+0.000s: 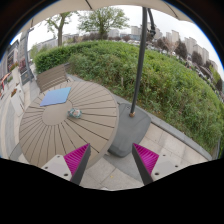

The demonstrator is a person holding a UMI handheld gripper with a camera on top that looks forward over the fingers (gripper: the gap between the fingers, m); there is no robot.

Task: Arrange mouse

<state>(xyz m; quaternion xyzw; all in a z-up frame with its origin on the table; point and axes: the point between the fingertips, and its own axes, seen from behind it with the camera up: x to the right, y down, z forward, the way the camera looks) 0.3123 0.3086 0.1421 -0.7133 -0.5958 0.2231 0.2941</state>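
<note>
A small grey mouse lies near the middle of a round slatted wooden table, just right of a blue mouse pad lying flat on the table's far half. My gripper is held above the paved floor to the right of the table, well short of the mouse. Its two fingers with magenta pads stand wide apart with nothing between them.
A dark pole rises from a grey square base just ahead of the fingers, right of the table. A wooden bench stands beyond the table. A low ledge and a grass slope run along the right.
</note>
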